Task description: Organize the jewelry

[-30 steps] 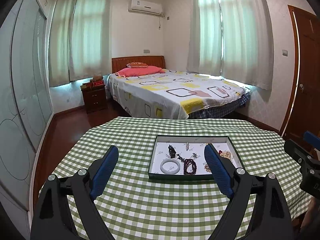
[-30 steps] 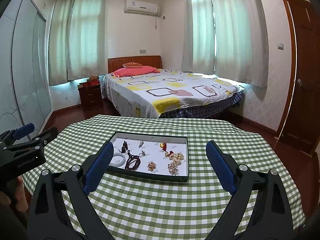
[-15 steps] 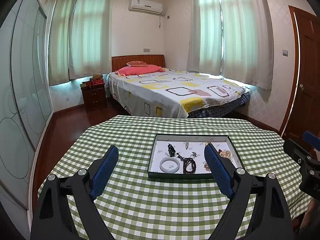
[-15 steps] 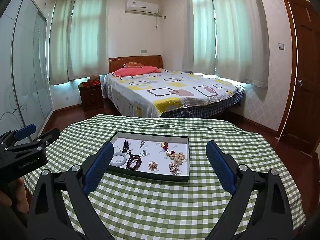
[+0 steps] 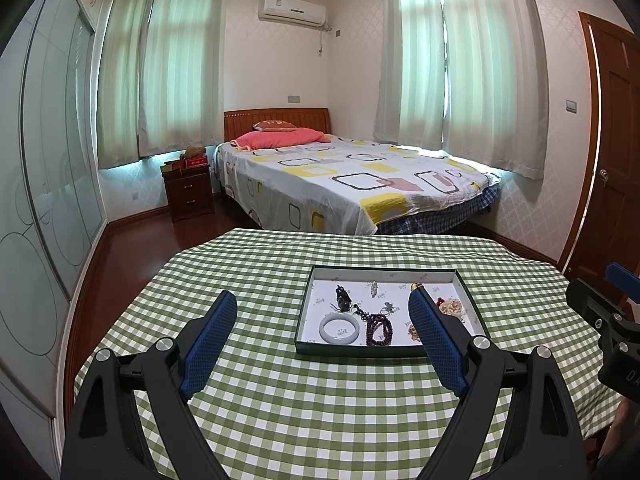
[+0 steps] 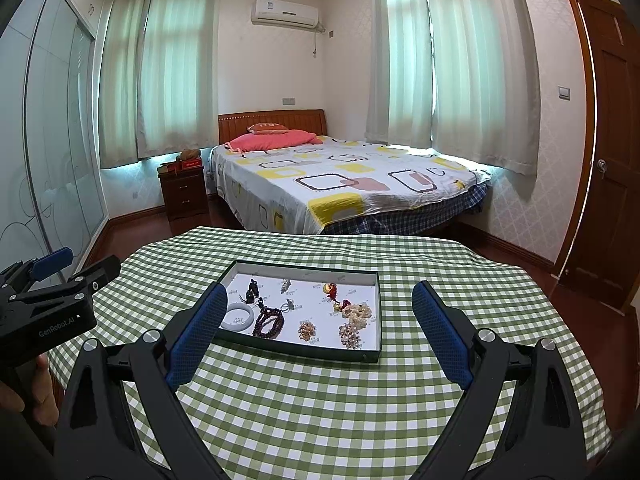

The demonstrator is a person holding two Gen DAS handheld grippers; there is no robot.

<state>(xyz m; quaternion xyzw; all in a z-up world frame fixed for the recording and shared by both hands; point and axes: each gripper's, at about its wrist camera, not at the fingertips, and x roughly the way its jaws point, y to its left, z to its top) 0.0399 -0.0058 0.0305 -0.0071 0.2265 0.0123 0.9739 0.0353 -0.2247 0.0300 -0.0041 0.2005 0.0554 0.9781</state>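
Note:
A dark green tray (image 5: pixel 360 350) with a white floor sits on the green checked table (image 5: pixel 304 400); it also shows in the right wrist view (image 6: pixel 296 348). In it lie a pale bangle (image 5: pixel 340 329), a dark red bead string (image 5: pixel 378 330), a dark pendant (image 5: pixel 343 300), pearl clusters (image 6: pixel 356 314) and a red-and-gold charm (image 6: pixel 331 290). My left gripper (image 5: pixel 322 314) is open and empty, hovering short of the tray. My right gripper (image 6: pixel 320 306) is open and empty, near the tray's front edge.
The table is round and drops off on all sides. Beyond it stand a bed (image 5: pixel 352 184), a dark nightstand (image 5: pixel 188 192), sliding wardrobe doors (image 5: pixel 44 208) at left and a brown door (image 5: pixel 616 152) at right.
Both grippers have stayed open with only a slight drift of view. The tray and jewelry have not moved.

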